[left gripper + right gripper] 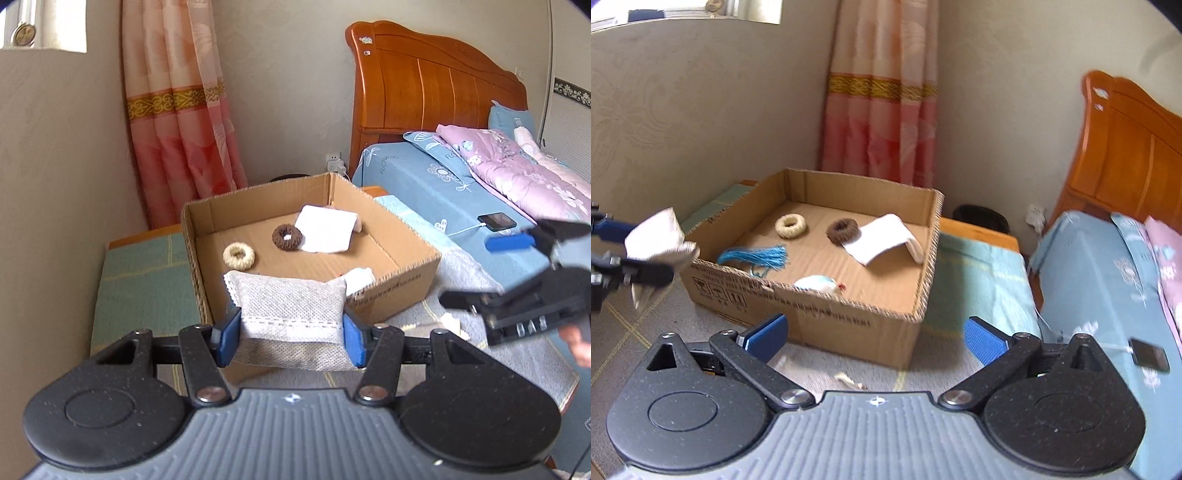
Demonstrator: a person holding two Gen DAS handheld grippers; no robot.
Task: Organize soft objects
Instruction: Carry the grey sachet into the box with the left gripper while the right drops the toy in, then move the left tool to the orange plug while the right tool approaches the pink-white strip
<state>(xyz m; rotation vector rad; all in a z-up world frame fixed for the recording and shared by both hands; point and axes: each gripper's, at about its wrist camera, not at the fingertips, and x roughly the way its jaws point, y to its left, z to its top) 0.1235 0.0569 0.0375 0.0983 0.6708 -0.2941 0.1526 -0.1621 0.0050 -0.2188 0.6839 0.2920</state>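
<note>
Cardboard is your target: the open box [314,236] sits on the grey cloth-covered surface [646,332] beside the bed [443,184], which fills the view from about 1 to 3 o'clock. Inside the box already lie a white folded cloth [882,238], a blue tassel [757,256], a brown ring [842,229], a cream ring [790,225] and a small white item with a blue patch [820,284] against the near wall. Your left tongs [291,332] are closed across a grey mesh pouch [288,302], one blue pad pressing each short end, and the pouch hangs in the air just short of the box's near rim at 12 o'clock. Your right tongs [875,338] are spread wide and carry nothing, parked off to the side. To finish this step well, I judge you should carry the pouch forward past the rim until it is wholly over bare cardboard, the patch in front of the cream ring looks free, lower it close to the floor of the box, then spread the pads gently so the soft pouch drops flat instead of snagging on the corrugated edge. A small pale scrap [849,380] on the cloth near your right tongs looks like the next pick.
</note>
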